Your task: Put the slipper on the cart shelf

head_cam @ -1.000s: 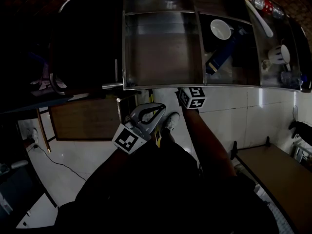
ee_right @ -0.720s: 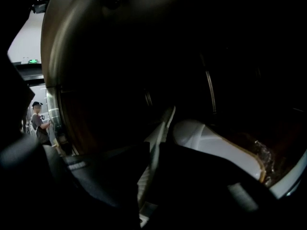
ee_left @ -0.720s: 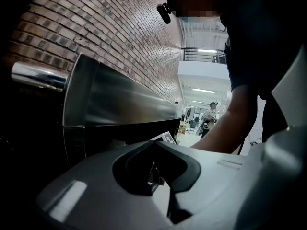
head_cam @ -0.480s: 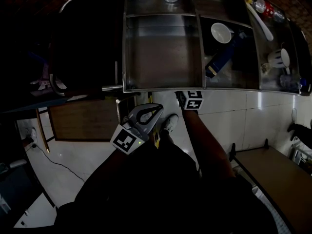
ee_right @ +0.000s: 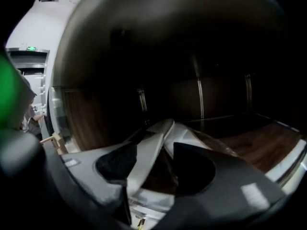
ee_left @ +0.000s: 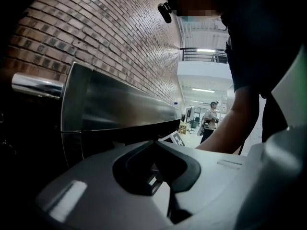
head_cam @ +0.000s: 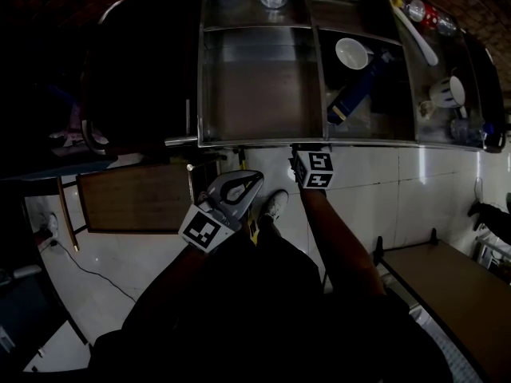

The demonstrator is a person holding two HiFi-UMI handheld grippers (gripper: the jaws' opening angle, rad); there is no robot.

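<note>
Currently: slipper, pale, likely light, soft and bendy; seems to rest on cart shelf between right tongs, jaws opening off it. Best hold: across the sole's edge. Left tongs together, empty.

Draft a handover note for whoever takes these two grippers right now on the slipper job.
Left gripper: shut, empty, held low in front of the cart.
Right gripper: reached in under the cart's top, jaws opening, with the white slipper between them over the lower shelf.
Done: slipper carried into the shelf space, release under way.
Left: check that the slipper lies settled on the shelf, which can't be confirmed from here, then draw the right gripper out.
</note>
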